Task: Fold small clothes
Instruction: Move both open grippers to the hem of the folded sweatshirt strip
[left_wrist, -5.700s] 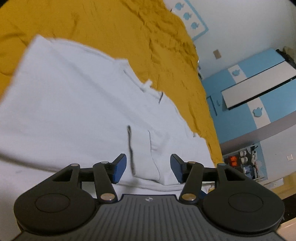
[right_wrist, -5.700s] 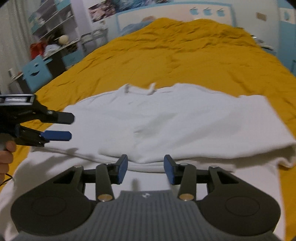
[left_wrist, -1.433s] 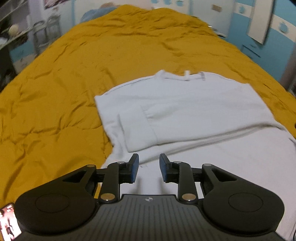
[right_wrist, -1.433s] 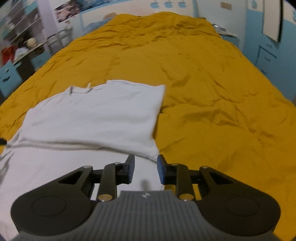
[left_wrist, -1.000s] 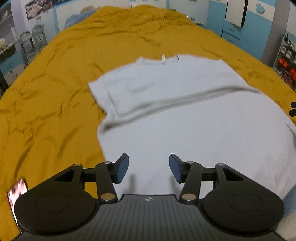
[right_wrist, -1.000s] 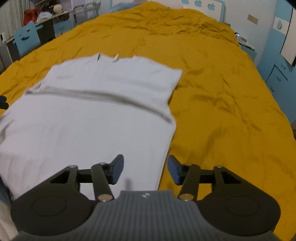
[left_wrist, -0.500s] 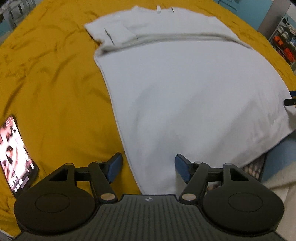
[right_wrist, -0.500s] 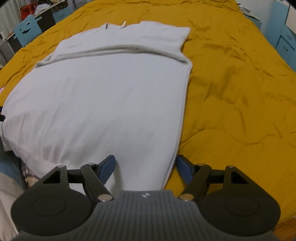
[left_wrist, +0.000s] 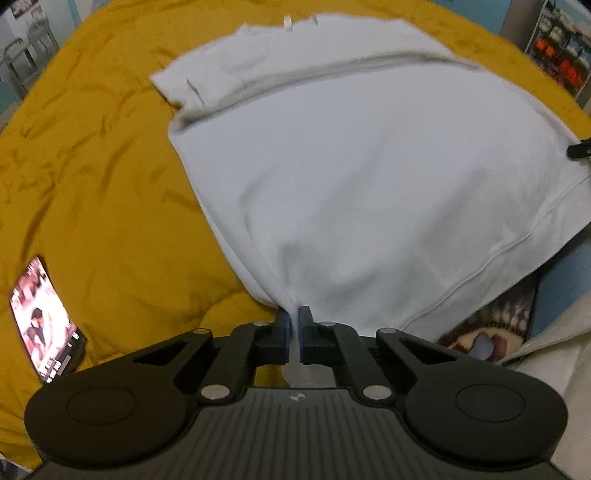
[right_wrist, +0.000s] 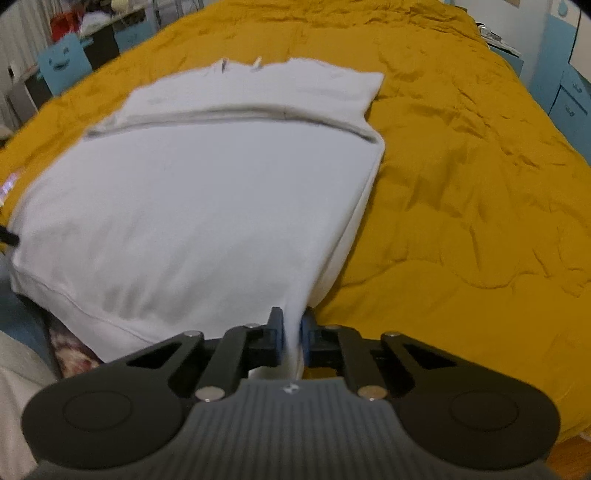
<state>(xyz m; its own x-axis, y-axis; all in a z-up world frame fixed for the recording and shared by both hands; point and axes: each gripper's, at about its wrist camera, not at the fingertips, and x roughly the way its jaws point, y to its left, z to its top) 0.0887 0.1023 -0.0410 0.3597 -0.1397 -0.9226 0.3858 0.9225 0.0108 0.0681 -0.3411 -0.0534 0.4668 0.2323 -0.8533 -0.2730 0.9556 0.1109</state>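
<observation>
Left claw (left_wrist: 294, 317) clamped on near left hem corner of white shirt (left_wrist: 369, 177), jaws just closed; right claw (right_wrist: 291, 325) likewise pinching near right corner. Shirt spread on yellow bed (right_wrist: 461, 177), sleeves tucked. Advised: lift both corners evenly, keep hem taut, carry toward collar (right_wrist: 240, 64), lay edges square.

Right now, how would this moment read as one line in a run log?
stage: hem grasp | left gripper: shut on white shirt | right gripper: shut on white shirt | surface: yellow bedspread | phone: beside shirt
</observation>
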